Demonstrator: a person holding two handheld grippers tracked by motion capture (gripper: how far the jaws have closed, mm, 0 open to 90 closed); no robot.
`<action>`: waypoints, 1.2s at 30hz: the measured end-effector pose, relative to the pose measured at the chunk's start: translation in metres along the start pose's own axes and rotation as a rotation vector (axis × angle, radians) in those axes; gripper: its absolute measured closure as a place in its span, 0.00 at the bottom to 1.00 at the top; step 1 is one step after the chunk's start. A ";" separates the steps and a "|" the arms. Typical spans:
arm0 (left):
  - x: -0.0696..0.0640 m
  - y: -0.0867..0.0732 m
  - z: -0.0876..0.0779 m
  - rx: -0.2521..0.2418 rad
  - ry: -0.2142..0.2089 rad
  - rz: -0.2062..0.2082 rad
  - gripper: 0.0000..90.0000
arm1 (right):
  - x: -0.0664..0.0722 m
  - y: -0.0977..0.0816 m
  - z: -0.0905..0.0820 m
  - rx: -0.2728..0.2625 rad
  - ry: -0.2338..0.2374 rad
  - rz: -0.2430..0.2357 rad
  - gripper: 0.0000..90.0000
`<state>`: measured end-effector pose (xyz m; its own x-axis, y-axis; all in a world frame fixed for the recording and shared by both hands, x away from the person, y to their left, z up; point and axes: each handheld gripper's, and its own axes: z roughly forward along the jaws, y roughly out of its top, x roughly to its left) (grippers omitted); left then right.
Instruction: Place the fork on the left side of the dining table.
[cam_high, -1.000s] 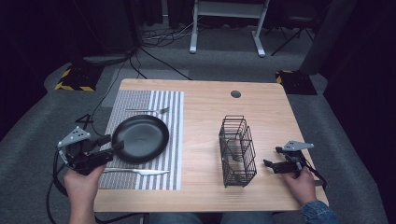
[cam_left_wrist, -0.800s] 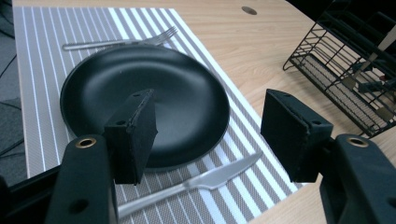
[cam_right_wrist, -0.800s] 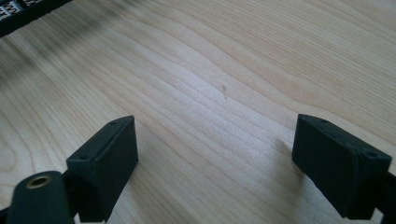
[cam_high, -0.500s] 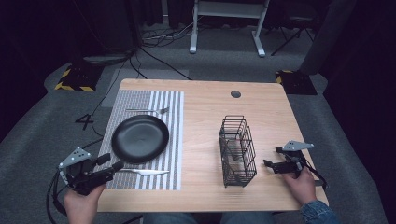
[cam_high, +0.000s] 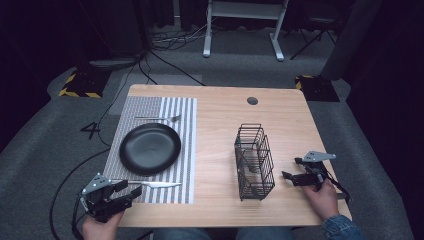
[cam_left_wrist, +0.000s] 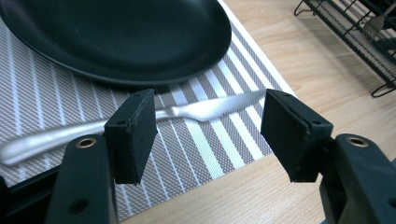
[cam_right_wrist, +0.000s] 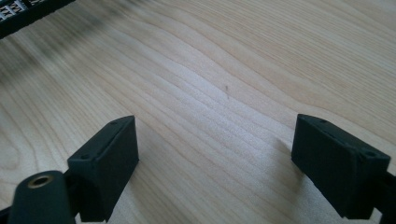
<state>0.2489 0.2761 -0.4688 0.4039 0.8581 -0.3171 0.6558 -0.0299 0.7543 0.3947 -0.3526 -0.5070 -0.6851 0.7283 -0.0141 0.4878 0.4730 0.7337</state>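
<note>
Knife: a silver table knife (cam_left_wrist: 140, 115) lay flat on the striped placemat (cam_high: 190, 150), just beside the near rim of the black plate (cam_high: 150, 148), handle toward the table's left edge.
Fork: a fork (cam_high: 159, 118) lay on the mat beyond the plate; another piece of cutlery seemed to sit in the wire basket (cam_high: 254, 161), too dim to name.
Left gripper: the left gripper (cam_high: 129, 190) hung at the mat's near left corner, jaws spread wide, nothing between them, the knife just ahead.
Right gripper: the right gripper (cam_right_wrist: 215, 163) sat low over bare wood right of the basket, jaws apart and empty.
Step, I'd guess: the knife looked placed and let go.
Doing it well: I'd say draw the left hand straight away, low and level, jaws wide, so neither pad nudged the handle askew.
</note>
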 end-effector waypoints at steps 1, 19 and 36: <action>-0.001 -0.003 0.002 -0.001 0.009 -0.001 0.40 | 0.000 0.000 0.000 0.000 0.000 0.000 0.17; -0.008 -0.025 0.027 0.054 0.081 0.130 0.42 | 0.001 0.000 0.000 -0.002 0.005 -0.003 0.17; -0.009 -0.045 0.041 0.028 0.092 0.306 0.29 | 0.001 0.000 0.000 -0.002 0.005 -0.003 0.17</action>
<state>0.2421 0.2489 -0.5237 0.5268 0.8497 -0.0238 0.5305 -0.3068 0.7902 0.3939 -0.3523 -0.5071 -0.6891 0.7245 -0.0127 0.4847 0.4739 0.7352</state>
